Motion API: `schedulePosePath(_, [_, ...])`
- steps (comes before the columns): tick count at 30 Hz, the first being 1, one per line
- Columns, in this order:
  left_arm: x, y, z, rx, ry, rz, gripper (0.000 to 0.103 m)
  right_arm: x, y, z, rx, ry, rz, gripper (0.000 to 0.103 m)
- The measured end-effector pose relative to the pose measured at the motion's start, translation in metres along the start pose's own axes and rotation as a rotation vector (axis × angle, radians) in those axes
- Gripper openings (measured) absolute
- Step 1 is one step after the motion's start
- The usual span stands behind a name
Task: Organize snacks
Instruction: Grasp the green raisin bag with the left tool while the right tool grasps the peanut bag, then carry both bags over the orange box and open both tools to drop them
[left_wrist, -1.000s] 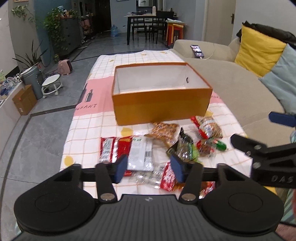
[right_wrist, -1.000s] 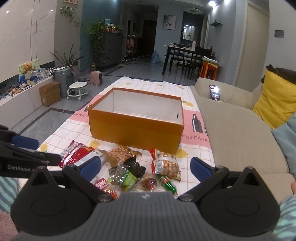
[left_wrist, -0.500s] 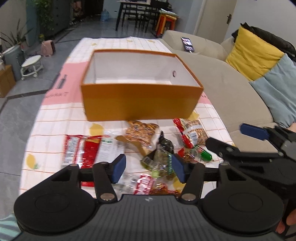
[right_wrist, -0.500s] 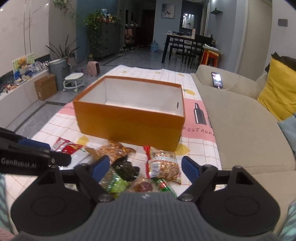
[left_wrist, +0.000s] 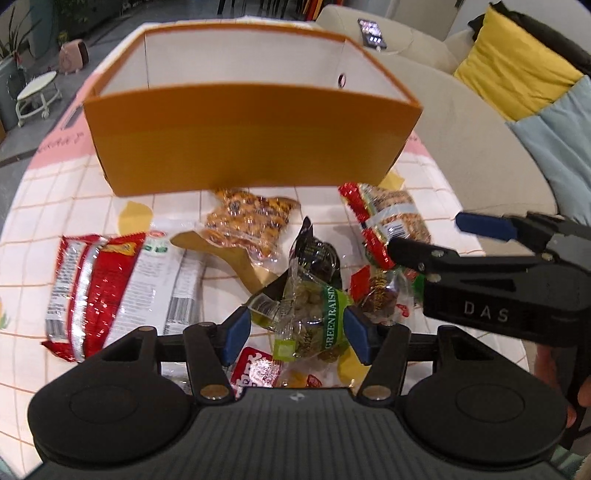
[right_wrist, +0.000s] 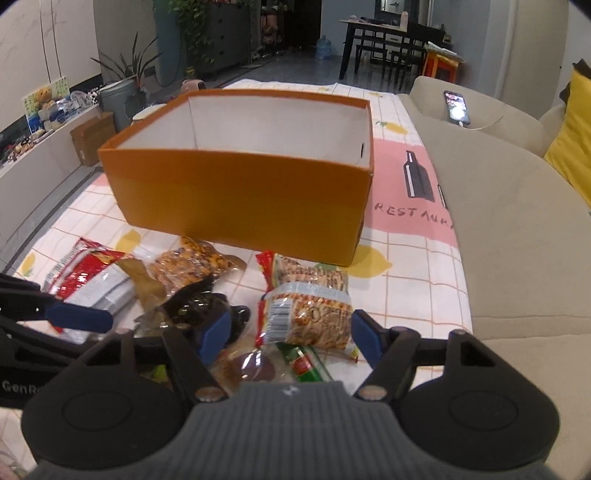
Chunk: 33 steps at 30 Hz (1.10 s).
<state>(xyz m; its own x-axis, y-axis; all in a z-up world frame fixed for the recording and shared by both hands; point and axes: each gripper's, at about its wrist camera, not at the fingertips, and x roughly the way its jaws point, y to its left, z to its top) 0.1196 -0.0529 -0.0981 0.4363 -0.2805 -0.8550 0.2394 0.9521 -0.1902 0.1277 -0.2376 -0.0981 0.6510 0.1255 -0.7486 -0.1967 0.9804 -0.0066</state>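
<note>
Beige sofa (right_wrist: 509, 206) with yellow cushion (left_wrist: 517, 62); dark dining table (right_wrist: 384, 27), grey floor (right_wrist: 284, 68)

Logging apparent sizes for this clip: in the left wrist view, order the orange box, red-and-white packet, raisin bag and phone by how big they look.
1. orange box
2. red-and-white packet
3. raisin bag
4. phone, though it lies farthest away

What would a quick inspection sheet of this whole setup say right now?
Surface: checked tablecloth, pink band with bottle print.
Job's things: orange box, nothing seen inside; snack packets piled before it, among them green raisins bag and peanut pack.
Clutter: nothing seen.
Grippers: left gripper open around the raisins bag; right gripper open over the peanut pack.
Cables: white lead at phone.
Surroundings: sofa, plants, dining table.
</note>
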Motion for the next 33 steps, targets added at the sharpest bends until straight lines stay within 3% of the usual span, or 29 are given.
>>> schedulePosePath(8, [0.02, -0.006, 0.005, -0.023, 0.05, -0.048, 0.07, 0.035, -0.015, 0.006, 0.034, 0.027, 0.019, 0.079])
schedulePosePath(14, [0.031, -0.011, 0.002, -0.016, 0.08, -0.048, 0.066, 0.048, -0.02, 0.002, 0.067, 0.054, 0.039, 0.073])
schedulePosePath(21, [0.028, -0.009, 0.001, -0.033, 0.071, -0.05, 0.062, 0.047, -0.016, -0.001, 0.034, 0.042, 0.034, 0.065])
schedulePosePath(28, [0.011, -0.013, 0.0, -0.039, 0.036, -0.039, 0.062, 0.04, -0.014, -0.002, 0.037, 0.035, 0.043, 0.051])
schedulePosePath(33, [-0.009, -0.011, -0.002, -0.044, -0.011, -0.038, 0.062, 0.022, -0.006, 0.001, 0.012, -0.001, 0.038, 0.049])
